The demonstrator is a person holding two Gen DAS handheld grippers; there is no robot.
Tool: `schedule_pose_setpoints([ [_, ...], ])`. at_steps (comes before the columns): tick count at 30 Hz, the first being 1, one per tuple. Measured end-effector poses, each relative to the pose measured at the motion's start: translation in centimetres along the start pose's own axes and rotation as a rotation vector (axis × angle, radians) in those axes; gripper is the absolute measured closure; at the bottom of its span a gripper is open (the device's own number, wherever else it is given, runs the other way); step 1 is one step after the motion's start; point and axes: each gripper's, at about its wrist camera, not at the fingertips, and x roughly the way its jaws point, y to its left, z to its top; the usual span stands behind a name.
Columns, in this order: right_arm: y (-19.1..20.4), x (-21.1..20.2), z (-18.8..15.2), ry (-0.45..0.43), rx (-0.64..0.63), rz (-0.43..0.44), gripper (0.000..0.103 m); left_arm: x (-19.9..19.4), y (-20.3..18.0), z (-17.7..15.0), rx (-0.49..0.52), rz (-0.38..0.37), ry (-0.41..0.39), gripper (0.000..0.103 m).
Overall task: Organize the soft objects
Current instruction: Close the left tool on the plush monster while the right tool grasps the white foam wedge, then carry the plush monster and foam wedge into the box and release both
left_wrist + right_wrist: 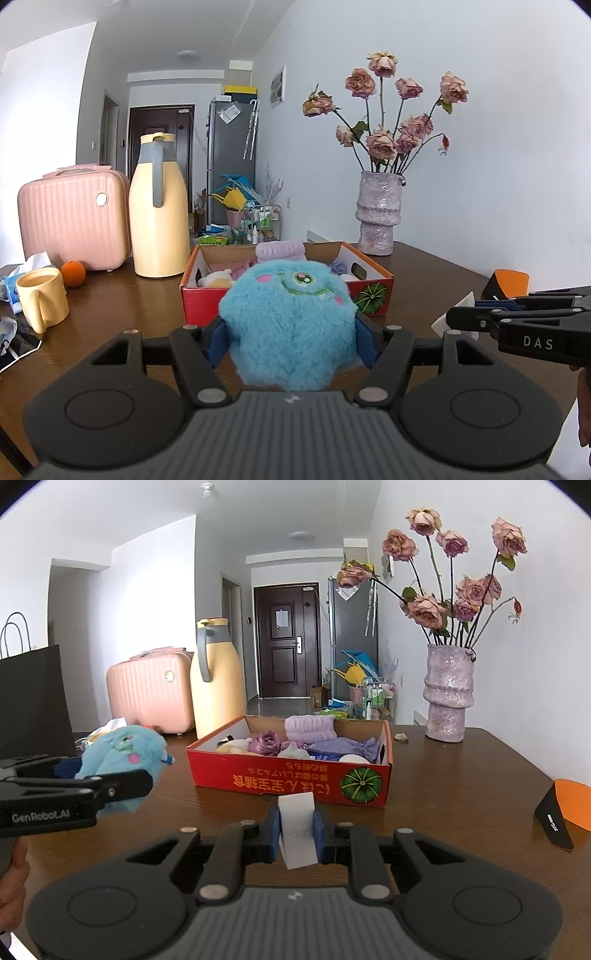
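Flanking the red box (pixel 291 775): jug (pixel 218 679), vase (pixel 448 694).

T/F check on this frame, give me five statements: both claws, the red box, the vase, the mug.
1. The left claw is shut on the blue plush monster. True.
2. The right claw is empty. False: it is shut on a folded white cloth.
3. The red cardboard box already holds soft items, among them a rolled purple towel. True.
4. The purple vase stands inside the box. False: it stands on the wooden table, behind the box and apart from it.
5. The yellow mug lies tipped on its side. False: it stands upright, near the orange.
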Motion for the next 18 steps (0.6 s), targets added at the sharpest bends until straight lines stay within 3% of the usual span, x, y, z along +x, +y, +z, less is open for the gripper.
schedule_pose_setpoints([
  [13,-0.4,3.0,1.4,-0.01,-0.003,-0.002,0.085,5.3,1.3,2.0,0.001,0.009,0.006,0.035],
  [18,-1.4,6.0,3.3,-0.025,-0.014,-0.007,0.085,9.4,1.0,3.9,-0.012,-0.053,0.026,0.035],
])
